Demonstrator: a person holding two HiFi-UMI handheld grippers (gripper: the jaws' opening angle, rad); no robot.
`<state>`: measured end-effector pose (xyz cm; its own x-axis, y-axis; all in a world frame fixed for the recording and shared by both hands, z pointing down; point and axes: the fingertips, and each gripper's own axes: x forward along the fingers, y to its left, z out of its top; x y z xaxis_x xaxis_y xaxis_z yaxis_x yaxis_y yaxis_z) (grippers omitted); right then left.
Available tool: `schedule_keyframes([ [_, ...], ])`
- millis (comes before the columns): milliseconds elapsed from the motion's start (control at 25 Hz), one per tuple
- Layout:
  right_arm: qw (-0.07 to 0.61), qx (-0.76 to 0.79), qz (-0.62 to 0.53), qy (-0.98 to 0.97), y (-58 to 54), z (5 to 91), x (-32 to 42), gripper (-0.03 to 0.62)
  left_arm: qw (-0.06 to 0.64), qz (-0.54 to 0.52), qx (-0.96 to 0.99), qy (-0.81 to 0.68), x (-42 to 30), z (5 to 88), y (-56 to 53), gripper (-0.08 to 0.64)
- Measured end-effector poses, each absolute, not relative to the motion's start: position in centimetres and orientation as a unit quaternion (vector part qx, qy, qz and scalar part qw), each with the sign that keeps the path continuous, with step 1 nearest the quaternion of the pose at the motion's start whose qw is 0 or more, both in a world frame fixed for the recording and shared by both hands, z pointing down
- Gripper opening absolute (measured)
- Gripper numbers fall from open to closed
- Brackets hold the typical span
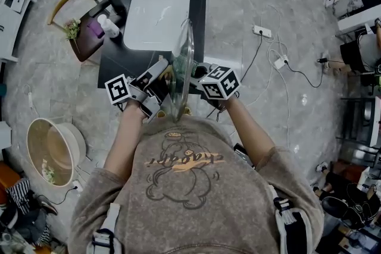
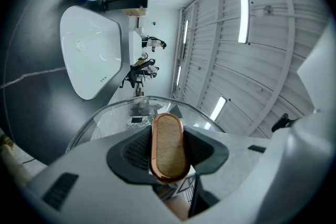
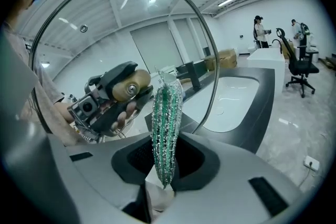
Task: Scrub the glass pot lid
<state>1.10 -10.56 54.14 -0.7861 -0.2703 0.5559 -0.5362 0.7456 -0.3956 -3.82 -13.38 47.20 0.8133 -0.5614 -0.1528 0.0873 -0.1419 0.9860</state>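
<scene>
The glass pot lid stands on edge in the air between both grippers, in front of the person's chest. My left gripper is shut on the lid's wooden, copper-rimmed knob, which fills the gap between its jaws. The lid's clear dome and rim spread out beyond the knob. My right gripper is shut on a green sparkly scrubber that sticks up from its jaws close to the lid's inner face. Through the glass I see the knob and the left gripper.
A white basin sits in a dark counter just ahead, with a soap bottle and a brown tray at its left. A round tub stands on the floor at left. Cables and a power strip lie at right.
</scene>
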Motion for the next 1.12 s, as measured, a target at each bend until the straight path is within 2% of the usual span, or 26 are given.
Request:
schedule_keyframes([
  [440,0.235,0.248,0.290,-0.894,-10.9,55.6,2.8,0.094,0.633,-0.257,0.709,-0.176,-4.4,47.8,-13.4,0.172],
  [1120,0.163,0.356,0.295,-0.872,-11.1,52.5,9.4,0.094,0.612,-0.294,0.695,-0.237,-10.9,48.5,-14.1,0.172],
])
